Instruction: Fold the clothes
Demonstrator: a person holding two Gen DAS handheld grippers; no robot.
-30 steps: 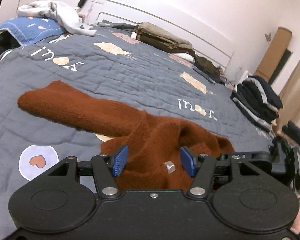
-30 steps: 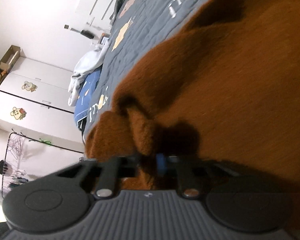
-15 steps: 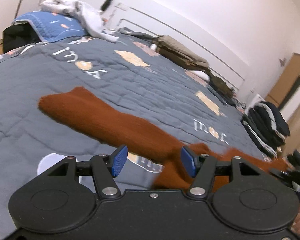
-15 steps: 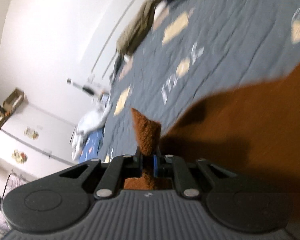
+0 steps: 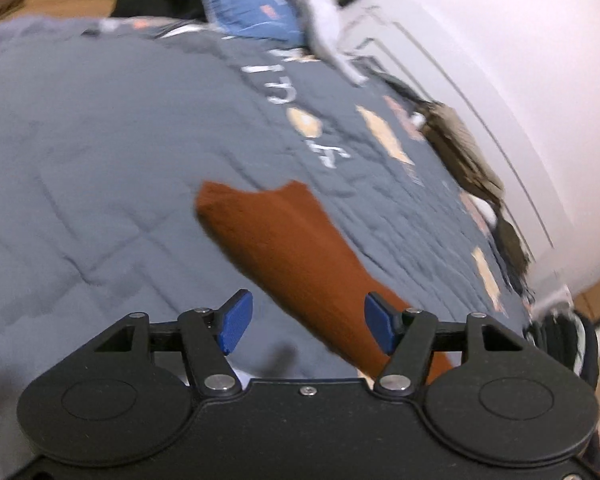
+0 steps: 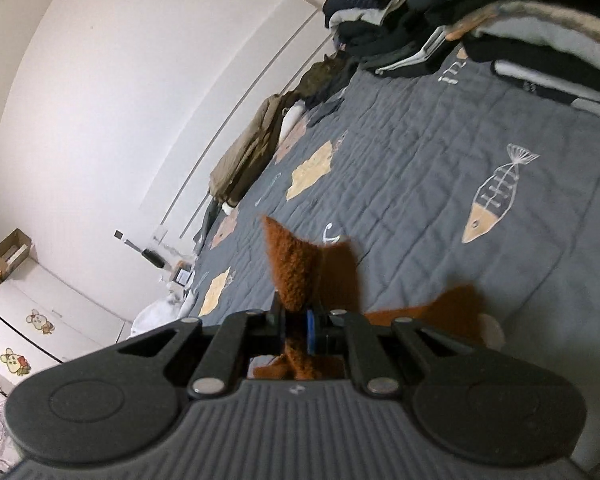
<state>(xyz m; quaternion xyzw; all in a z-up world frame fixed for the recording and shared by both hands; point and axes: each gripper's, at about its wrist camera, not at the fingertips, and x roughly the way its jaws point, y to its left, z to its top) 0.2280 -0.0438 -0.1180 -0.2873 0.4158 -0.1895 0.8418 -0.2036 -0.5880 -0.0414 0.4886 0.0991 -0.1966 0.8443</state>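
A rust-brown knitted sweater lies on the grey quilted bed. In the left wrist view one long sleeve (image 5: 296, 248) stretches from the middle of the quilt toward the lower right, passing under the right blue pad. My left gripper (image 5: 308, 326) hovers just above it, open, with nothing pressed between its pads. In the right wrist view my right gripper (image 6: 296, 328) is shut on a fold of the sweater (image 6: 296, 276), which sticks up between the pads; more brown cloth (image 6: 456, 312) hangs to the right, lifted off the quilt.
Folded dark clothes (image 6: 480, 20) are stacked at the bed's far corner. Khaki garments (image 5: 460, 152) lie along the wall edge. A blue pillow (image 5: 256, 12) with a pale garment (image 5: 324, 28) sits at the head. A white cabinet (image 6: 32, 328) stands by the wall.
My right gripper has risen and pulled the sweater's body up and away, so only a tuft shows. The left gripper slid sideways and rolled; the sleeve now lies stretched out under it.
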